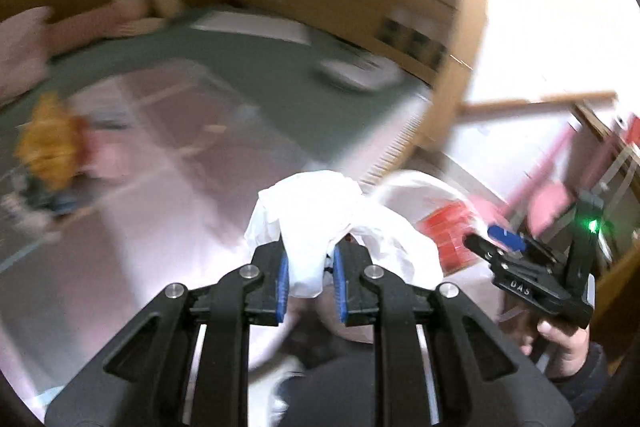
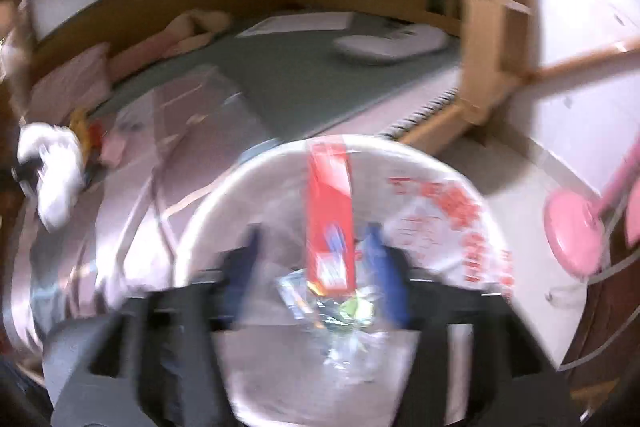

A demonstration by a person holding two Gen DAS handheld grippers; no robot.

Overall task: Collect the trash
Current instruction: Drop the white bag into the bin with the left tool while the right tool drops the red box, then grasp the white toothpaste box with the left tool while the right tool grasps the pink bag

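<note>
The left gripper (image 1: 309, 277) had its blue-padded jaws closed on a crumpled white tissue (image 1: 320, 223), held above a glossy tabletop (image 1: 160, 247). Just to its right, the right gripper (image 1: 486, 241) held the rim of a translucent plastic bag (image 2: 340, 247) (red lettering on its side). Inside lay a red carton (image 2: 330, 219) and crinkled wrappers (image 2: 340, 311); blur hid how far those jaws were closed.
</note>
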